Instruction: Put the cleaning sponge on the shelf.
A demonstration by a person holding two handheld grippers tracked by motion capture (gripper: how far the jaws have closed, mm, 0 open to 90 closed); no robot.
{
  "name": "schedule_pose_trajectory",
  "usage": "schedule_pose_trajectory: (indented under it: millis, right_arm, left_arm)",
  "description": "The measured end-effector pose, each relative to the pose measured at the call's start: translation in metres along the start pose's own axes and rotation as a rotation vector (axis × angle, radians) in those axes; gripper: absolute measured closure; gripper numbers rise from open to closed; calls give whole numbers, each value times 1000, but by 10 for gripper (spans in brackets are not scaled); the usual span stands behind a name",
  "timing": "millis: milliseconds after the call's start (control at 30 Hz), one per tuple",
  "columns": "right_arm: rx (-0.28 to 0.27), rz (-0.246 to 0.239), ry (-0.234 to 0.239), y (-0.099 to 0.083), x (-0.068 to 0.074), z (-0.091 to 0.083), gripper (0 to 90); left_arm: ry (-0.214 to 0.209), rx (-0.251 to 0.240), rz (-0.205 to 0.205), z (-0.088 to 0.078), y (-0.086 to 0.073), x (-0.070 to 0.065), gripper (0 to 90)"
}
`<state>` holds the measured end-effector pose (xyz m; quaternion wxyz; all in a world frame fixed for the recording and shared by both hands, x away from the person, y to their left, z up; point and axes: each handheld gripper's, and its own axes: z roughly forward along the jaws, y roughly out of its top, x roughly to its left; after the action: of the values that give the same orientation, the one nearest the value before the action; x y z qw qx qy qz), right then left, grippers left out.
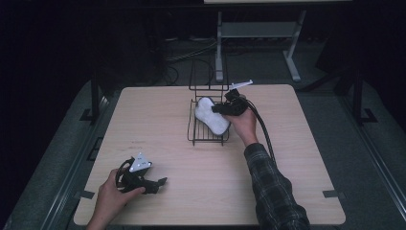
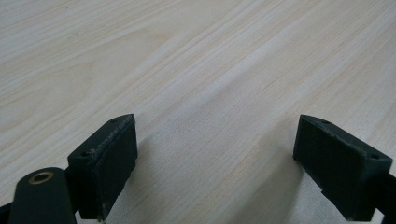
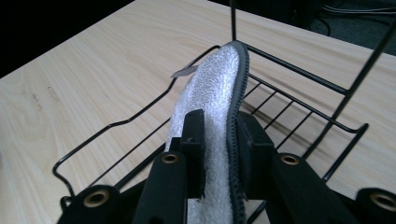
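A white fleece insole (image 1: 210, 116) with a dark grey edge lies in a black wire rack (image 1: 190, 130) at the middle back of the wooden table. My right gripper (image 1: 224, 108) reaches into the rack from the right. In the right gripper view the insole (image 3: 212, 88) stands on edge between the two black pads (image 3: 194, 140), which press on its two faces, so the right gripper (image 3: 222, 128) is shut on it over the rack's wires (image 3: 299, 71). Near the front left corner my left gripper (image 1: 159, 184) rests low over the table, open (image 2: 215, 135), with bare wood between its fingers.
The rack has a tall wire back (image 1: 208, 72) at the table's far edge. Beyond the table stand the white legs of another desk (image 1: 219, 43) and cables on the dark floor. Bare tabletop (image 1: 143, 120) stretches between the two grippers.
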<state>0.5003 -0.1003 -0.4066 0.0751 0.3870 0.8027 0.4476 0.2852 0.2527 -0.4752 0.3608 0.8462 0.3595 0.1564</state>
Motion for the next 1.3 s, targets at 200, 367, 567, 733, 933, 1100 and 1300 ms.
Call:
schedule_pose_trajectory:
  millis: [200,367,567,733,933,1100,1300]
  right_arm:
    - [7,13,-25,-3,-5,2,687]
    - [36,11,-60,-6,-7,5,640]
    - [49,12,-80,-11,-11,4,605]
    - [27,27,-80,-12,-12,-4,620]
    - [13,4,-52,-19,-15,-23,869]
    - [40,-26,-34,-27,-9,-31,894]
    - [57,-68,-15,-35,3,-33,895]
  left_arm:
    - [1,0,1,0,0,0,128]
    - [0,-1,0,0,0,0,128]
    - [0,2,2,0,0,0,128]
    - [1,1,0,0,0,0,128]
    - [1,1,1,0,0,0,128]
    - [1,1,0,0,0,0,128]
    - [1,2,3,0,0,0,128]
